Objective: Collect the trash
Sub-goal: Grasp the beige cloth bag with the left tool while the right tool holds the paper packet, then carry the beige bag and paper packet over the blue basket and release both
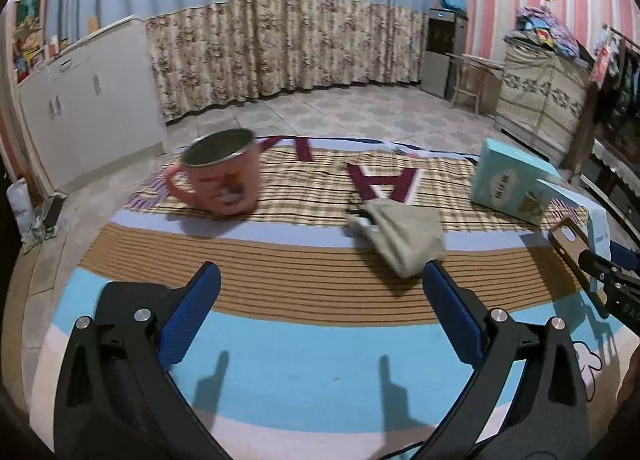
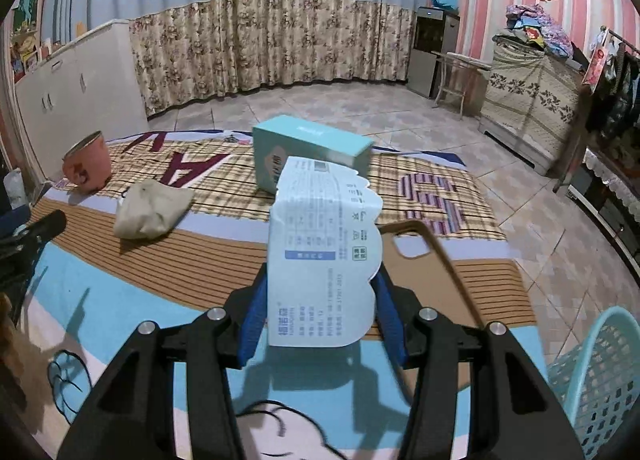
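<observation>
The right tongs (image 2: 320,308) grip a printed white paper package (image 2: 324,252), lifted, with the blue mesh basket (image 2: 600,376) to their right. The left tongs (image 1: 320,292) gape empty; the crumpled beige wad (image 1: 400,236) just ahead remains uncollected.

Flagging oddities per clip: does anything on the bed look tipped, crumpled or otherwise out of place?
Yes. The pink mug lies tipped, its mouth facing sideways. A crumpled beige cloth sits mid-blanket, and a brown phone case lies loose near the edge. The right gripper is clamped on a white printed package.
</observation>
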Demonstrator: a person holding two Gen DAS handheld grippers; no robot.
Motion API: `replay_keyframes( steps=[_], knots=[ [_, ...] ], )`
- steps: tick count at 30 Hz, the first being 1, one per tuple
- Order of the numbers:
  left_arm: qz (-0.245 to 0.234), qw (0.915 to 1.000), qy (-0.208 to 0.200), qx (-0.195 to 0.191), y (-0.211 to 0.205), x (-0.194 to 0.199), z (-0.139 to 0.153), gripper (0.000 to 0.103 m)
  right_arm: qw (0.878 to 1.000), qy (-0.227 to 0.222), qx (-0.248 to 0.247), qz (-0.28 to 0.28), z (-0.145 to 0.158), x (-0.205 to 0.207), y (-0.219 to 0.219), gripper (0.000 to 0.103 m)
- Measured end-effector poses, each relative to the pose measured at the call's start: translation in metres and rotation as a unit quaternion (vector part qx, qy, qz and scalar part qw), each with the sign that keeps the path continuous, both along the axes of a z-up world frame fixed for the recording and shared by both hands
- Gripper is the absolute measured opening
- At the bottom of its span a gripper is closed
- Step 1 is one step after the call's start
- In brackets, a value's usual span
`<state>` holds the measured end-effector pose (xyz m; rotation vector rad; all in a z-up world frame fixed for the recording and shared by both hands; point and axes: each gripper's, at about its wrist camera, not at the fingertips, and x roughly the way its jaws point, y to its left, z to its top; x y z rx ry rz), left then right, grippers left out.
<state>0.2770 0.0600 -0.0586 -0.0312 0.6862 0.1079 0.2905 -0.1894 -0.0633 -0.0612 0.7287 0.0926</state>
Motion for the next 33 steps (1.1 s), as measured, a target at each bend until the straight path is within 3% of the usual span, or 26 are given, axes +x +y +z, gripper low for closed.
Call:
replay_keyframes(
  steps=[12,17,19,24,33],
  knots=[
    [-0.043,0.9982,0.039,0.013,-0.048,0.061,-0.019,0.096,1.0,-0.001,0.016,0.005,-0.007,-0.001,-0.014,0.05],
    [-0.061,0.9947,0.082,-0.017,-0.052,0.082,-0.036,0.074,1.0,0.001,0.019,0.004,-0.01,0.001,-0.014,0.05],
    [-0.062,0.994,0.088,-0.019,-0.053,0.084,-0.04,0.061,1.0,0.004,0.018,0.004,-0.014,0.002,-0.013,0.05],
    [-0.07,0.9934,0.085,-0.033,-0.048,0.079,-0.039,0.042,1.0,0.008,0.02,0.004,-0.017,0.001,-0.013,0.05],
    [-0.058,0.9948,0.07,-0.045,-0.03,0.041,-0.022,0.039,1.0,0.003,0.03,0.005,-0.014,-0.014,-0.011,0.05]
  ],
)
